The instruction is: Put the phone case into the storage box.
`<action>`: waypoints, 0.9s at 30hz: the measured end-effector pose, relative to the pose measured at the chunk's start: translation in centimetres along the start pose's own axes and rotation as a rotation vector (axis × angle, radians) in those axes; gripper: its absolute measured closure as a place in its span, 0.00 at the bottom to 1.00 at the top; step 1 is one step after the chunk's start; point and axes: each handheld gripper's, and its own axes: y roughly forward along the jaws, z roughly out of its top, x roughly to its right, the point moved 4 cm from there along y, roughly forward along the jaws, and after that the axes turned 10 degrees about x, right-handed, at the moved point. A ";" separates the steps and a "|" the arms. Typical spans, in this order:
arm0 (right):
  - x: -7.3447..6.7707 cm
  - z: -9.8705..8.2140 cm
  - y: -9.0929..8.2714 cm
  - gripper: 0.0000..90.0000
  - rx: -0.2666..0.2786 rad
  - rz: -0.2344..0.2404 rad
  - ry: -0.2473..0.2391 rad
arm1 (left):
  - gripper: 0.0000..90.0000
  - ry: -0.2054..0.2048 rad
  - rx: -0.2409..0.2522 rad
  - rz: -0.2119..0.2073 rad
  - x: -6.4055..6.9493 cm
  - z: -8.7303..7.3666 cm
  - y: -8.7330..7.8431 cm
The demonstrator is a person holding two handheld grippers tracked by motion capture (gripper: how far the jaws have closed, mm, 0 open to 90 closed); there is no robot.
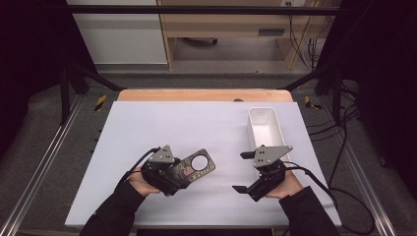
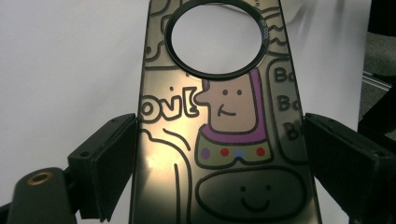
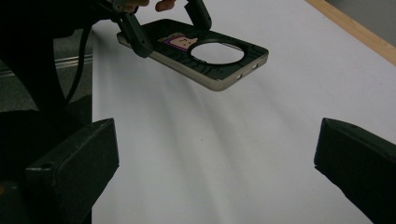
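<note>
- Phone case [image 1: 196,168] — in the high view a dark case with a large round camera hole, at the near left part of the white worktop [image 1: 162,128], held at one end by the left gripper [image 1: 178,173], its holed end pointing away toward the right.
- Same view: the right gripper [image 1: 244,172] is held by the person's right hand [image 1: 285,186] at the near right, its 2 jaws spread wide apart with nothing between them, pointing left toward the case but well apart from it.
- Same view: a white rectangular tray [image 1: 265,129] stands on the right side of the worktop, just beyond the right gripper; it looks empty inside. The person's left hand [image 1: 140,181] grips the left gripper from the near side.
- Left gripper view: the phone case [image 2: 224,140] runs lengthwise away from the camera between the 2 black jaws, which press on its long edges — closed on the case. Its glossy dark back carries outlined cartoon drawings, a face with a purple hood, a smiling blob and some lettering; the round hole [image 2: 215,39] shows the white worktop through it.
- Right gripper view: the phone case [image 3: 205,53] is lifted clear of the worktop, tilted, with its shadow on the white surface below; the left gripper [image 3: 163,23] clamps it at its far end. The right gripper's own jaws stand far apart at the bottom corners, empty, with bare worktop [image 3: 224,154] between them.
</note>
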 end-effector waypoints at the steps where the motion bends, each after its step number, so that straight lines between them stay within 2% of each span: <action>1: 0.0 0.1 0.0 0.00 -0.002 0.007 0.001 | 0.13 0.004 0.003 -0.009 0.1 0.1 0.0; 10: 0.0 0.3 0.3 0.00 -0.021 0.055 -0.011 | 0.13 0.054 0.005 -0.060 1.4 0.8 0.1; 16: -0.2 0.3 0.7 0.00 -0.036 0.091 -0.020 | 0.13 0.069 0.005 -0.103 2.2 1.1 0.3; 27: -0.4 -0.1 1.5 0.00 -0.056 0.151 -0.020 | 0.13 0.100 -0.003 -0.154 3.0 1.5 0.6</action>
